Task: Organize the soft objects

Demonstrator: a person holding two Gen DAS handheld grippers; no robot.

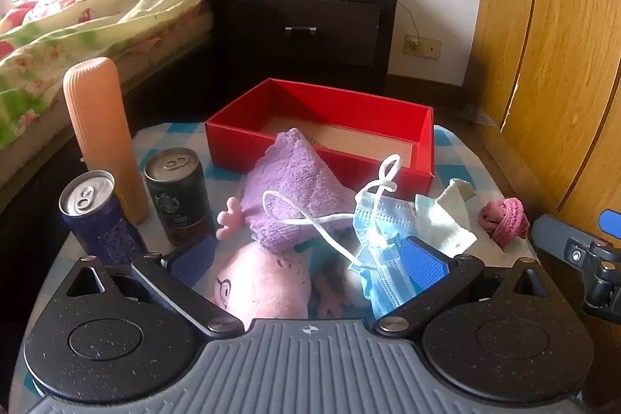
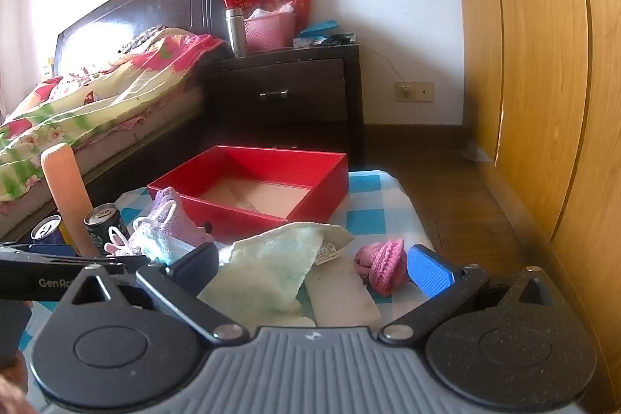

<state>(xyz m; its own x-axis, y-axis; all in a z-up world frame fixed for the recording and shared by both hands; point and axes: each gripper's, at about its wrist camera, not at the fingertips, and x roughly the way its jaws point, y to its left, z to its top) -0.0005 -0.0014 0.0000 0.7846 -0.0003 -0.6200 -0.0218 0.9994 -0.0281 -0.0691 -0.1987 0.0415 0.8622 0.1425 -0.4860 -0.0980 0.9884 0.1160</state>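
Task barely begun: red box [image 2: 268, 177] on the counter looked empty, tho its near corner was hidden; towel [image 1: 295, 181], mask [image 1: 378, 243], plush [image 1: 264, 282], sock ball [image 2: 384, 264] lay outside; both jaws released, holding nothing.

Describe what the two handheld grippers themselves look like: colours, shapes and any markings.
Both match. The left gripper has a grey ribbed body with a small crosshair mark, two speckled black round discs, black linkage arms with silver pivot bolts, and fingers faced with blue textured pads. The right gripper is built the same. In the right wrist view, the left one's black side bears white "GenRo" lettering, cut off.
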